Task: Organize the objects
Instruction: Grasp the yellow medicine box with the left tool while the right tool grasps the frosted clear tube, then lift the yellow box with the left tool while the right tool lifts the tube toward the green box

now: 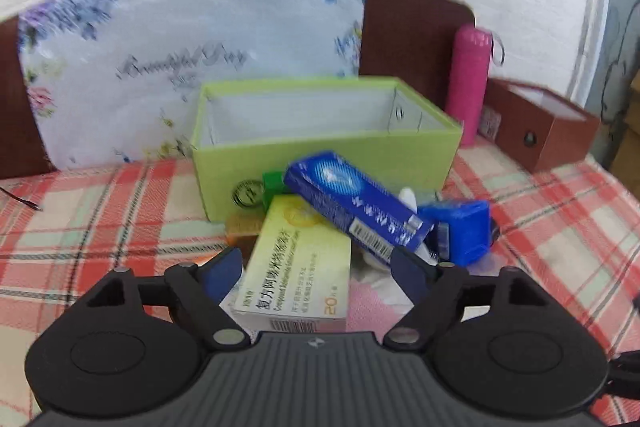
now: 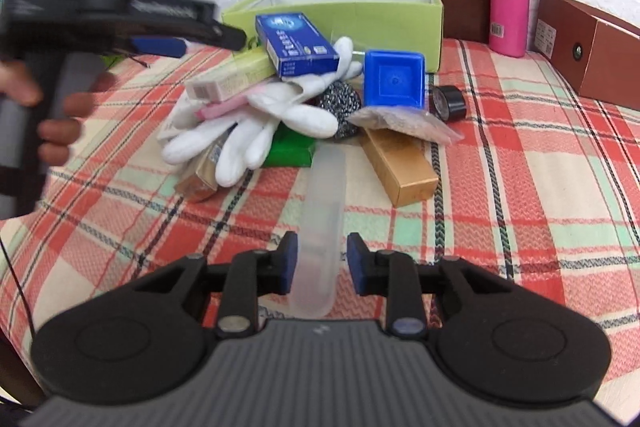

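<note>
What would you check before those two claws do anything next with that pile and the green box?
1. Green box open, with room inside: ok.
2. Left gripper jaws apart, nothing gripped: ok. The yellow-green medicine box lies between them.
3. Right gripper around the clear plastic case: the case lies between the pads; whether they press on it: cannot tell.
4. Blue carton settled: not ok, it leans across the medicine box.
5. White gloves clear of other items: not ok, they drape over several.
</note>
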`<state>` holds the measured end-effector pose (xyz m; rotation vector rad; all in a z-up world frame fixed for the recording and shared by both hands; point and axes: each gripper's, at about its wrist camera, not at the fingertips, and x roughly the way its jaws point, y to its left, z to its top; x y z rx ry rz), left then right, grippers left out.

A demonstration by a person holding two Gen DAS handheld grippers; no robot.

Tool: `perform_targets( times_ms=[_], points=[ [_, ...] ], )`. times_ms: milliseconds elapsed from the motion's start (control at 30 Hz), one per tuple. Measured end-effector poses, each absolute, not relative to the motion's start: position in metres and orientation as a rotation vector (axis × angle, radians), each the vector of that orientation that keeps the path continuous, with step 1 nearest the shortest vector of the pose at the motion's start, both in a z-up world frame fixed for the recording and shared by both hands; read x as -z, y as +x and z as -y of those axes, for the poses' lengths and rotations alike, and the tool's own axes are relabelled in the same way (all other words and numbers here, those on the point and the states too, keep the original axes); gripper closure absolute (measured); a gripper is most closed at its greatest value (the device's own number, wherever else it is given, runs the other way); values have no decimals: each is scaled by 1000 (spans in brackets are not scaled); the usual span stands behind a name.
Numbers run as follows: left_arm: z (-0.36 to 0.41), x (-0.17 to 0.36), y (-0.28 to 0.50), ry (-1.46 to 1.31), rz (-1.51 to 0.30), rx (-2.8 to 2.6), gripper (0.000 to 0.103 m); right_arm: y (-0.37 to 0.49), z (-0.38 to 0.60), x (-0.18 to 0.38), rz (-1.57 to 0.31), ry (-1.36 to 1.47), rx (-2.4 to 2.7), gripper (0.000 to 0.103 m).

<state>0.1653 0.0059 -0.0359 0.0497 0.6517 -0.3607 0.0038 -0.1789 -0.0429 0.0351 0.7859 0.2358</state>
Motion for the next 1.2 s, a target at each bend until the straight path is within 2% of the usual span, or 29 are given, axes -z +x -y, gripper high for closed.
perform_targets(
  times_ms=[133, 167, 200, 233, 300, 367, 433, 567, 600, 633, 667, 733, 800, 900, 967, 1033, 1133, 1200],
  points=[
    [-6, 52, 190, 3, -743, 298, 18, 9, 180, 45, -798, 34, -214, 74],
    [-9, 53, 191, -23, -745, 291, 25, 11, 179, 46, -801, 31, -212, 70],
    [-12, 53, 190, -34, -741, 284, 40, 12, 179, 47, -801, 30, -210, 69],
    [-15, 52, 187, -38, -739, 300, 45, 14, 178, 48, -804, 28, -208, 68],
    [-21, 42, 174, -42, -730, 311, 65, 19, 176, 52, -813, 30, -211, 68],
    [-29, 34, 158, -63, -753, 319, 72, 24, 173, 54, -818, 39, -220, 68],
    [-40, 32, 138, -93, -771, 337, 73, 27, 169, 57, -816, 41, -226, 68],
    [-56, 45, 91, -133, -814, 354, 73, 33, 162, 65, -817, 28, -218, 66],
    [-59, 50, 84, -147, -833, 346, 73, 33, 160, 66, -811, 11, -219, 67],
    [-62, 54, 76, -157, -851, 331, 73, 31, 159, 65, -808, -5, -217, 74],
    [-65, 59, 69, -160, -859, 308, 72, 29, 159, 64, -808, -17, -221, 74],
    [-71, 66, 62, -155, -873, 259, 66, 22, 160, 63, -816, -24, -244, 74],
    [-75, 70, 61, -165, -867, 205, 40, 14, 162, 61, -819, -24, -258, 76],
    [-80, 68, 63, -179, -829, 150, 35, 6, 164, 60, -828, -14, -266, 76],
    [-81, 65, 69, -176, -813, 131, 34, 6, 163, 58, -824, -18, -252, 72],
    [-79, 63, 69, -129, -801, 80, 33, 5, 161, 57, -818, -33, -234, 59],
    [-82, 59, 63, -61, -771, 65, 32, 3, 159, 53, -795, -62, -228, 58],
    [-85, 57, 62, -63, -750, 62, 27, 5, 156, 53, -792, -65, -232, 58]
  ],
)
